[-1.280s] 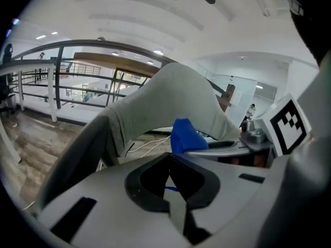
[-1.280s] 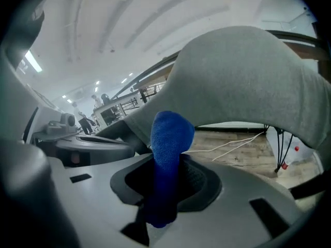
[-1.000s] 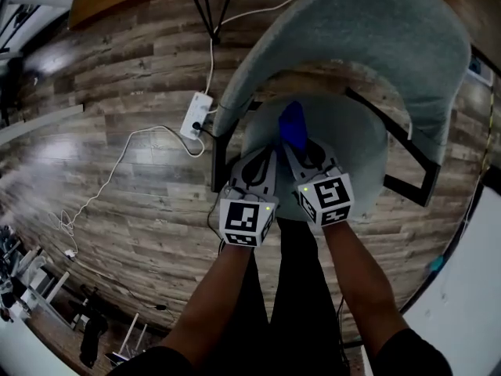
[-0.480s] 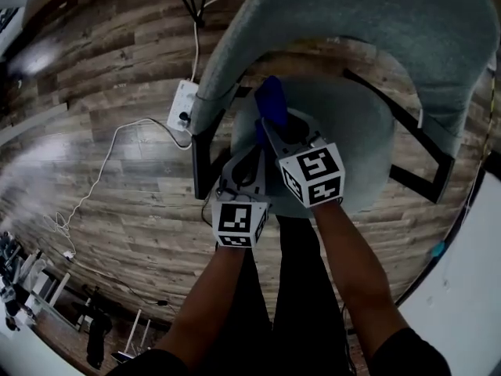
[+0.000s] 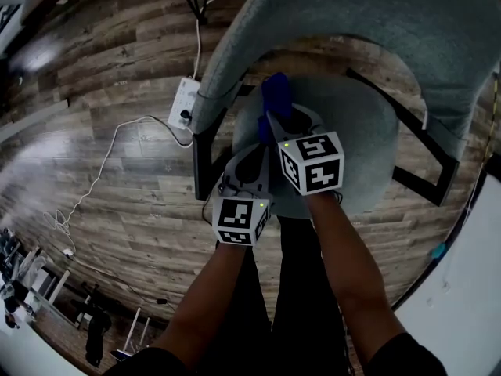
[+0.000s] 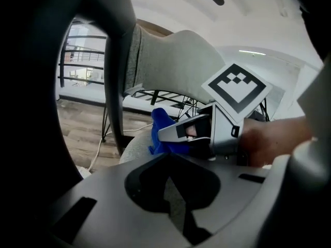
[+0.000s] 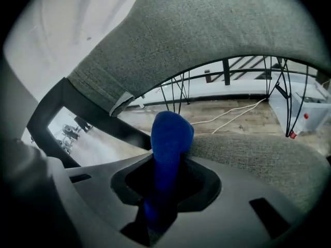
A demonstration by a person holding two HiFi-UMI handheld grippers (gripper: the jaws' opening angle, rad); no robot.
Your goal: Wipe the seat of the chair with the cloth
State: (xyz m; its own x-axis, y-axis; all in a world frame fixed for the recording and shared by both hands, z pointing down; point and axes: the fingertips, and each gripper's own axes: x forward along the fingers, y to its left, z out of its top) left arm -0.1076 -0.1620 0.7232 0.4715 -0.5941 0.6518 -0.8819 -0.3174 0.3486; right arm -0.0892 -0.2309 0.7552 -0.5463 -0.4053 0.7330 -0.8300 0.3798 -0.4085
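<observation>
The grey-green chair has its round seat point(image 5: 352, 143) under both grippers and its curved backrest point(image 5: 376, 22) beyond. My right gripper point(image 5: 275, 122) is shut on the blue cloth point(image 5: 275, 96), which sits on the seat's left rear part. In the right gripper view the cloth point(image 7: 169, 136) stands up from the closed jaws point(image 7: 164, 185) against the seat fabric point(image 7: 258, 159). My left gripper point(image 5: 249, 167) hovers at the seat's front left edge, shut and holding nothing. The left gripper view shows the right gripper point(image 6: 168, 134) with the cloth point(image 6: 159, 125) just ahead of my left gripper point(image 6: 173, 190).
The chair's black frame point(image 5: 205, 159) runs down the seat's left side. A white power strip point(image 5: 182, 104) and white cable point(image 5: 102, 182) lie on the wood floor at left. The person's legs point(image 5: 297, 288) stand right before the seat. A clear box point(image 7: 306, 110) stands on the floor behind.
The right gripper has carried the cloth across the seat toward its left rear part. The left gripper has stayed near the front left edge. The head view has shifted slightly.
</observation>
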